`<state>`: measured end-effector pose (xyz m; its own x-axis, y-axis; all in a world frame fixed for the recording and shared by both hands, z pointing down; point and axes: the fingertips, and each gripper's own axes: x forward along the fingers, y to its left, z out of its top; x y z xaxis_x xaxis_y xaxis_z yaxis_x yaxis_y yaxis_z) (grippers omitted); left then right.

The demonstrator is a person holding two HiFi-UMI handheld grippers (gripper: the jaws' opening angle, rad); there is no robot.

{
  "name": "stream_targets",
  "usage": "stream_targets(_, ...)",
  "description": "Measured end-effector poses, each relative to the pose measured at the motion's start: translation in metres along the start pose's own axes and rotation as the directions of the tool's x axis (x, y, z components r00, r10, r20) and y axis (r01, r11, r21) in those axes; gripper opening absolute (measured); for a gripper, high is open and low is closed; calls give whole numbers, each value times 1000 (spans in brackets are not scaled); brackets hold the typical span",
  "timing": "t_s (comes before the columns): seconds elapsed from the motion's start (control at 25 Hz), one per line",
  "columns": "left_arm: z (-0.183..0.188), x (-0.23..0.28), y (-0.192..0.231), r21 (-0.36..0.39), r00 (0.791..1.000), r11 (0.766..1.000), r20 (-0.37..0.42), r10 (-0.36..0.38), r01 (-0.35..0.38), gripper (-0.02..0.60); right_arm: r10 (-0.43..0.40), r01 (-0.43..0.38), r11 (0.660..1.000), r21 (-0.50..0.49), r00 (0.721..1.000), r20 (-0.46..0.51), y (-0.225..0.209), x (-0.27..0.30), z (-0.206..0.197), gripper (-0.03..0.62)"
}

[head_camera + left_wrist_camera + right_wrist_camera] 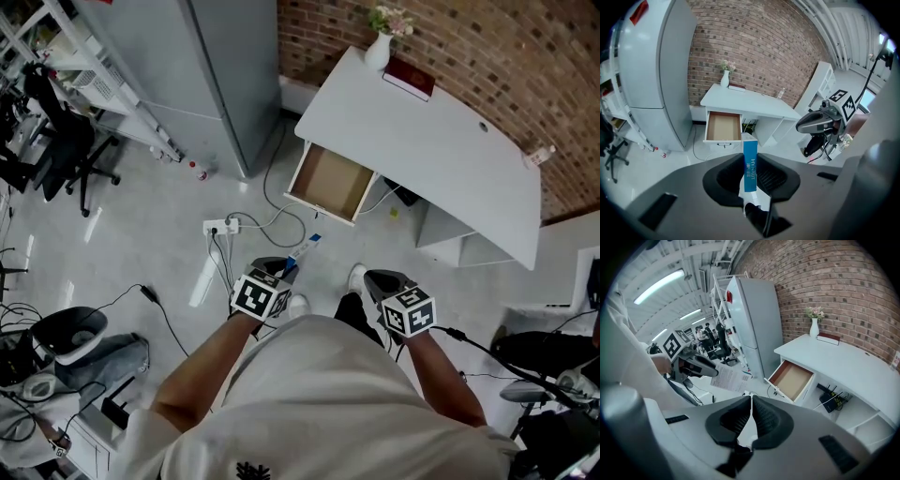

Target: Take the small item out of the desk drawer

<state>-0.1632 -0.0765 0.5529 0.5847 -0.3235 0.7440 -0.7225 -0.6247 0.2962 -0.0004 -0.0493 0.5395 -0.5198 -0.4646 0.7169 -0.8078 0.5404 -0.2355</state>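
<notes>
A blue box (750, 161) is being clamped in the left gripper (278, 270), while the right gripper (751, 401) is being held shut, empty; drawer (330, 181) open.

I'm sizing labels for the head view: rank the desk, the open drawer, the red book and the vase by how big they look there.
1. desk
2. drawer
3. red book and vase: they look about alike, so I leave them unranked.
</notes>
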Motion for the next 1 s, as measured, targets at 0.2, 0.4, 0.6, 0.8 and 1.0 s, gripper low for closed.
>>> stream_targets(0.2, -7, -9, -1, -2, 1000, 1000, 14, -8, 8, 91, -1, 1, 1000, -19, 1000, -9, 12, -1, -3, 38)
stream_targets(0.4, -14, -14, -3, -3, 1000, 1000, 16, -13, 13, 91, 0, 0, 999, -43, 1000, -17, 21, -2, -5, 37)
stream_targets(0.6, -17, -14, -10, -4, 999, 1000, 17, -28, 28, 91, -16, 15, 999, -39, 1000, -10, 21, -10, -8, 37)
stream_targets(0.8, -13, -8, -18, 8, 999, 999, 0, -37, 37, 91, -25, 25, 999, -21, 1000, -8, 15, -18, -12, 35)
stream_targets(1.0, -9, -3, -25, 20, 999, 999, -4, -39, 39, 91, -25, 25, 1000, -13, 1000, -6, 10, -22, -19, 34)
